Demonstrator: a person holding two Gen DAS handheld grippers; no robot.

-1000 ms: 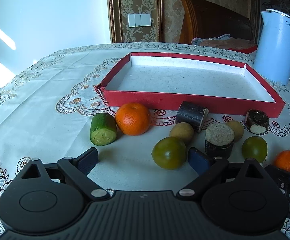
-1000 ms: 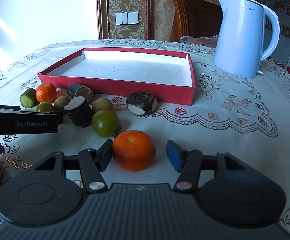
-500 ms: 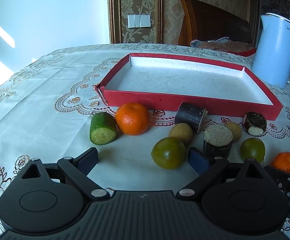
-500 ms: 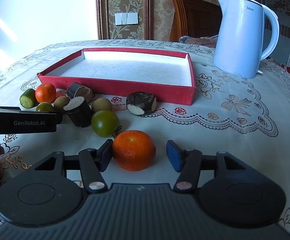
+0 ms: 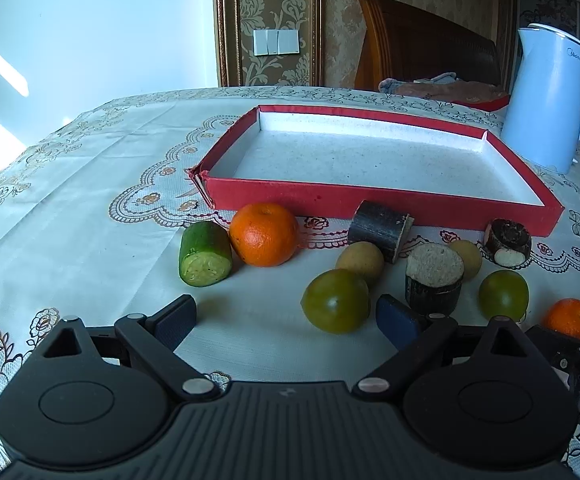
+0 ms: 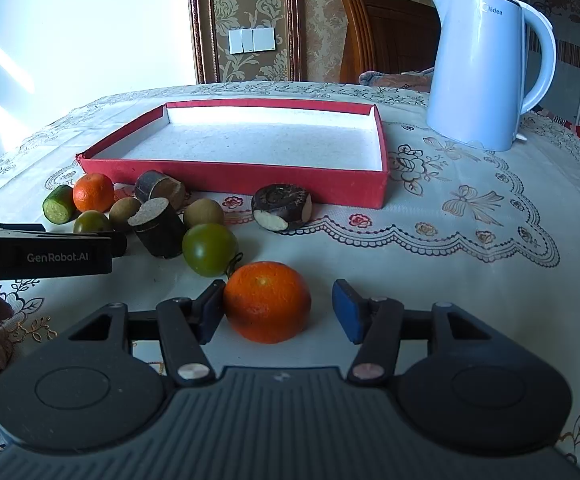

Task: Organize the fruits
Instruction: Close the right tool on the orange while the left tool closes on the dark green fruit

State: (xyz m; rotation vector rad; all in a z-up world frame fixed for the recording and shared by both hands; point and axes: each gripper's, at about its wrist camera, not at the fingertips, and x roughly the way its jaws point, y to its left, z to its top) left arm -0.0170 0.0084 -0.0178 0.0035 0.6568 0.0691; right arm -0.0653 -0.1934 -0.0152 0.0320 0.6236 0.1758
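Fruits grouped before empty red tray [image 6: 234, 172], orange [image 6: 266, 301] flanked by parted right gripper [image 6: 280, 307], unclamped, left gripper [image 5: 286, 316] spread wide, nothing held

counter [image 6: 469, 280] right of red tray [image 6: 234, 178] bare, wide passage up to kettle [image 6: 485, 68]. tray floor bare, low walls only. fruit cluster crowds counter just before tray's near wall: cucumber piece [image 5: 205, 254], orange [image 5: 264, 234], green tomato [image 5: 335, 300], dark cut stalks. left gripper [image 6: 42, 258] blocks left side. bare cloth left of cucumber piece.
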